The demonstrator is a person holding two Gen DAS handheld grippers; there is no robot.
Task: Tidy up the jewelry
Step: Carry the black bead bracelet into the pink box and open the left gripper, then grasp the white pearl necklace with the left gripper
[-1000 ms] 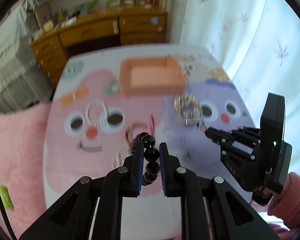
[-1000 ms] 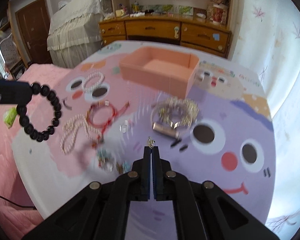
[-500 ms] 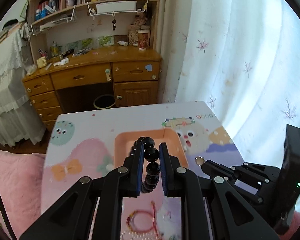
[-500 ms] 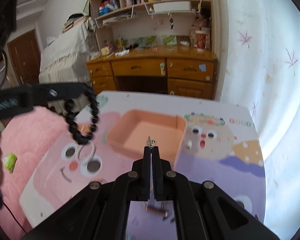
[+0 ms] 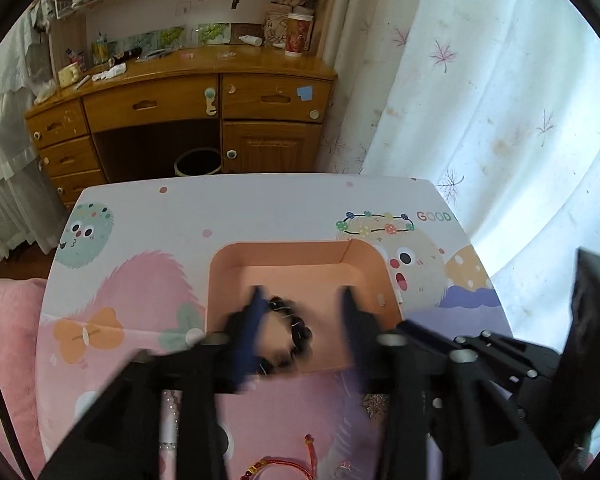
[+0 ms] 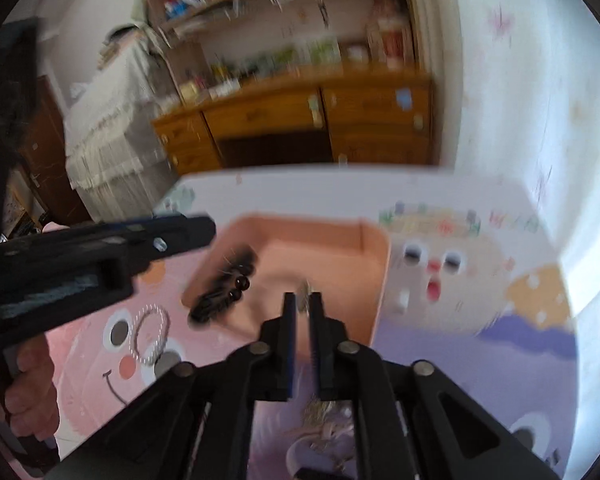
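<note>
An open peach box [image 5: 364, 268] stands on the cartoon-print table. My left gripper [image 5: 300, 300] is open over the box, and the black bead bracelet [image 5: 296, 336] falls between its fingers into the box; it also shows in the right wrist view [image 6: 228, 284]. My right gripper [image 6: 302, 304] hovers over the box [image 6: 340, 240] with its jaws slightly parted, a small metal trinket [image 6: 305, 290] at its tips. Whether it still grips the trinket is unclear through blur.
On the table near me lie a red cord bracelet [image 5: 276, 466], a pearl bracelet [image 6: 150, 334] and a silvery chain pile [image 6: 324, 412]. A wooden desk [image 5: 180, 96] stands beyond the far edge, a curtain [image 5: 480, 80] to the right.
My left gripper has opened and let go of the black bead bracelet over the box. My right gripper's jaws have parted a little above the box.
</note>
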